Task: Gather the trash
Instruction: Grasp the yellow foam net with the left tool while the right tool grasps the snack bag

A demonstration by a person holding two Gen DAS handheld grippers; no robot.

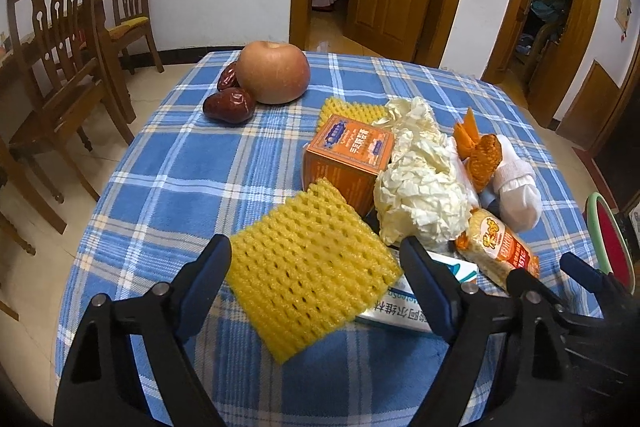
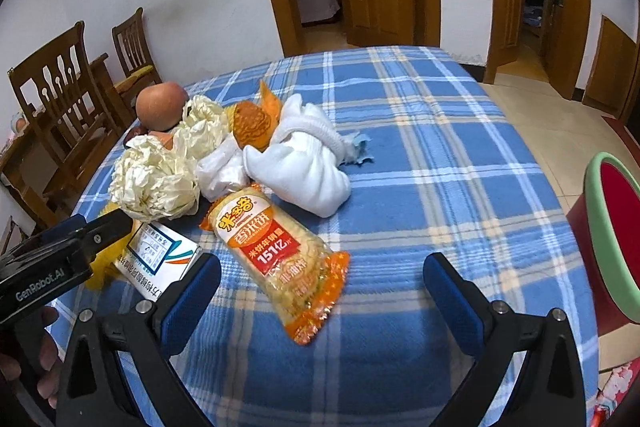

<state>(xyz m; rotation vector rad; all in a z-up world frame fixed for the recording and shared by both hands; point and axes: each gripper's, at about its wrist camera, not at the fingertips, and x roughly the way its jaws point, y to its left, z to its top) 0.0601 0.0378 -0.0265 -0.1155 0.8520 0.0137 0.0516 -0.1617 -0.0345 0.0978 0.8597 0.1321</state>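
On a blue plaid cloth point(image 1: 168, 187), left wrist view: left gripper point(image 1: 316, 259) w/ jaws spread wide, holding nothing, a yellow foam net point(image 1: 312, 267) lying between and just beyond its fingers, partly over a white box point(image 1: 400, 311). Behind the net: orange box point(image 1: 348, 155), second foam net point(image 1: 344, 109) at its far side, crumpled paper point(image 1: 420, 199) touching the orange box on the right. Right of the paper: orange peel point(image 1: 480, 151), white bundle point(image 1: 516, 191), snack pack point(image 1: 500, 247), all close together. Far left of the pile and apart from it: apple point(image 1: 274, 73) w/ two red dates point(image 1: 230, 105) touching it. Right gripper's fingertips point(image 1: 576, 267) enter at lower right; red bin point(image 1: 608, 239) w/ green rim off the table's right edge. Right wrist view: right gripper point(image 2: 322, 275) also wide open, empty, snack pack point(image 2: 280, 255) lying between its fingers on the cloth point(image 2: 440, 155). Beyond: white bundle point(image 2: 304, 155), peel point(image 2: 252, 125), crumpled paper point(image 2: 160, 175), apple point(image 2: 160, 105) at far left. White box point(image 2: 164, 259) by the left finger; left gripper's body point(image 2: 68, 259) at left edge, jaws not seen in this view. Bin point(image 2: 608, 239) at right, beside the table.
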